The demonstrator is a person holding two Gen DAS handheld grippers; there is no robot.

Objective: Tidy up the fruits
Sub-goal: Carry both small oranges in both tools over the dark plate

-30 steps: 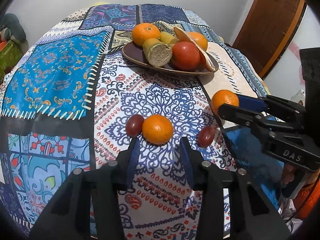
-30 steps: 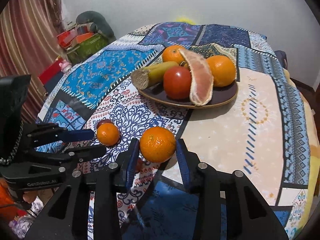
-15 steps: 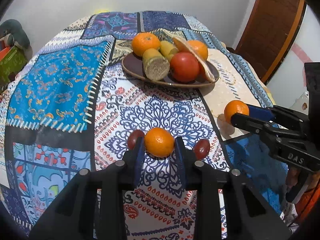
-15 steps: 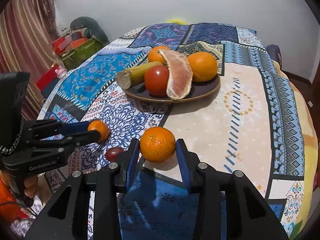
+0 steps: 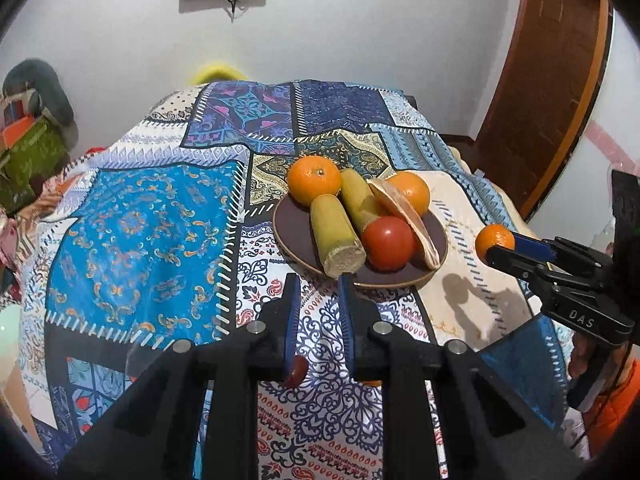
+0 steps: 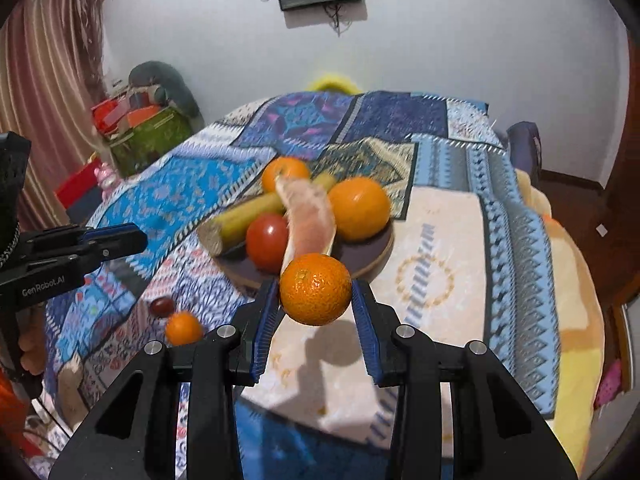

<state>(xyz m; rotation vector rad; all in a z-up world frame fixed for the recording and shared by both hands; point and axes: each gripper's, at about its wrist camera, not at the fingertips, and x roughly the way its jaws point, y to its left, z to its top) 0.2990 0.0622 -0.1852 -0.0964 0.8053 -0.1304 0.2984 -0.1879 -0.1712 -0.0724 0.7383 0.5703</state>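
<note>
1. Your right gripper (image 6: 314, 286) is closed part-way on a mandarin (image 6: 316, 290); both pads press its sides and it hangs clear of the patchwork cloth (image 6: 440, 224), just in front of the brown plate (image 6: 380, 256)
2. Your left gripper (image 5: 318, 280) is shut with nothing between its fingers; it hovers above the cloth, pointing toward the plate's near rim
3. The small orange (image 6: 184, 328) lies on the cloth below and behind the left gripper, touching or nearly touching a dark red fruit (image 6: 162, 306); both are well apart from the plate
4. By my reading, the step in hand is carrying the mandarin to the plate, while the left side has come away empty
5. The plate is crowded: two oranges, a tomato (image 6: 267, 242), a pale citrus segment and two yellow-green stalks. The barest patch looks to be the near right part, so aim there, lower the mandarin until it rests, then release gently so it does not roll off the rim
6. For the left side, open wide, drop back over the small orange and centre it between the pads before closing
</note>
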